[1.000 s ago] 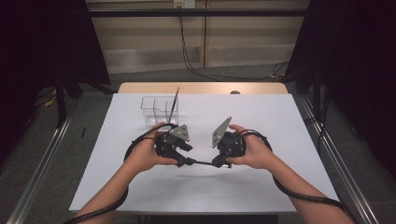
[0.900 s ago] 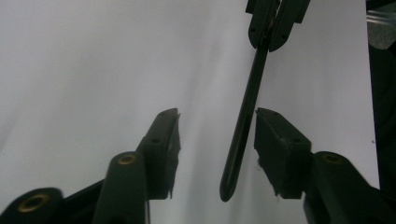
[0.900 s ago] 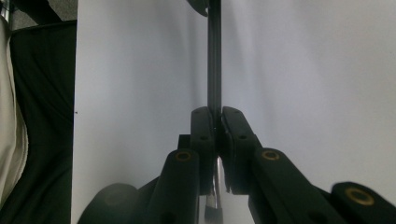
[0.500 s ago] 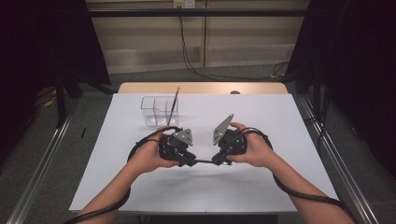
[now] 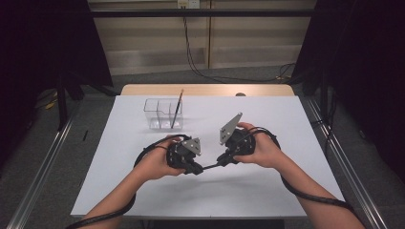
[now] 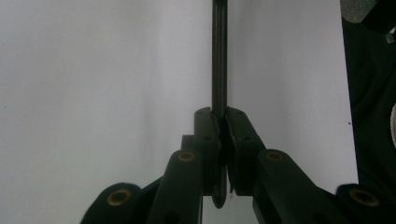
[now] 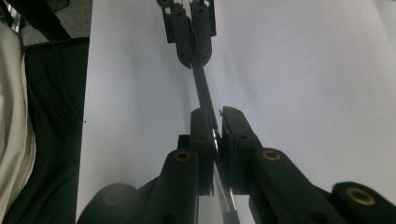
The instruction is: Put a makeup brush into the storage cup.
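Observation:
A thin dark stick (image 5: 210, 166) spans the short gap between my two grippers, low over the white table (image 5: 286, 119). My left gripper (image 5: 195, 168) is shut on one end; in the left gripper view its jaws clamp the stick (image 6: 219, 70), which runs straight up and away from them. My right gripper (image 5: 222, 161) is shut on the other end. In the right gripper view the stick (image 7: 201, 86) leaves my jaws and reaches the left gripper (image 7: 189, 35) at the top. A shiny section lies between the right gripper's (image 7: 215, 122) jaws.
A clear plastic organizer (image 5: 160, 114) with compartments stands at the back left of the table, and a brown-handled brush (image 5: 176, 107) leans upright in it. Metal rails (image 5: 334, 157) run along both sides of the table. Cables trail from both grippers.
Both hands have drifted only slightly, the left one a little right and toward the near edge. The stick stays held between the two grippers.

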A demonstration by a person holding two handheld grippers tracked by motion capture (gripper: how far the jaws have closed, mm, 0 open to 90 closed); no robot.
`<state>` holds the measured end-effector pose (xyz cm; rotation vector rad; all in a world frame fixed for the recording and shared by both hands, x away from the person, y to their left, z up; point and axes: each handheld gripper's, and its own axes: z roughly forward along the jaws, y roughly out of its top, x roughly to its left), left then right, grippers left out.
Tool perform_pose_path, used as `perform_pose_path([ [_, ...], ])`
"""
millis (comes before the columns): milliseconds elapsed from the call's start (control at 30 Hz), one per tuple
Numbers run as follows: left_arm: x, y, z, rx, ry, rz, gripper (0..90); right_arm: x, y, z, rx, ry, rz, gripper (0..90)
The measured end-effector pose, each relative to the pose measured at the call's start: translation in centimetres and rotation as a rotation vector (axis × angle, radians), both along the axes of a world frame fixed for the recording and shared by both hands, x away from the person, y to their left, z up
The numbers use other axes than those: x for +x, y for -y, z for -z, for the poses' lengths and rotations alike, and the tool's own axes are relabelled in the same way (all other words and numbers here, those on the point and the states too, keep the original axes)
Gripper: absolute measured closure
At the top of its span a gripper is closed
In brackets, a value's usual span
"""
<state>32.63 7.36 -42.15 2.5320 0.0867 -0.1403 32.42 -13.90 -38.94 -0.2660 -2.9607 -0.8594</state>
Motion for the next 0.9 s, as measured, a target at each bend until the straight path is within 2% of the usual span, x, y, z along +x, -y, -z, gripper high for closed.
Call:
perform_pose_path([
  [67,0.0,0.0,0.2,-0.001,-0.005,0.0,84.1,-0.1,0.0,0.2,-0.003,0.003,0.001,84.0],
  [300,0.0,-0.3,0.1,-0.002,-0.013,-0.006,84.2,0.0,0.2,0.5,0.033,-0.009,0.015,82.9],
  [400,0.0,-0.3,0.0,-0.011,-0.016,-0.009,84.2,-0.1,0.2,0.5,0.052,-0.003,0.031,78.0],
  [467,0.0,-0.4,0.0,-0.019,-0.013,-0.015,84.2,-0.1,0.3,0.4,0.066,0.022,0.041,73.0],
  [533,0.0,-0.4,-0.1,-0.021,-0.013,-0.015,84.2,-0.1,0.4,0.5,0.081,0.013,0.044,69.1],
  [600,0.0,-0.5,-0.1,-0.028,-0.013,-0.023,84.1,-0.1,0.5,0.5,0.109,0.016,0.06,58.5],
  [667,0.0,-0.6,0.0,-0.034,-0.013,-0.026,84.2,-0.1,0.7,0.6,0.137,0.0,0.079,54.6],
  [767,0.1,-0.7,-0.1,-0.037,-0.015,-0.031,84.2,0.0,1.1,0.9,0.182,-0.018,0.107,42.6],
  [900,0.2,-0.8,-0.1,-0.041,-0.021,-0.035,84.1,0.2,1.9,1.2,0.266,-0.048,0.157,30.3],
])
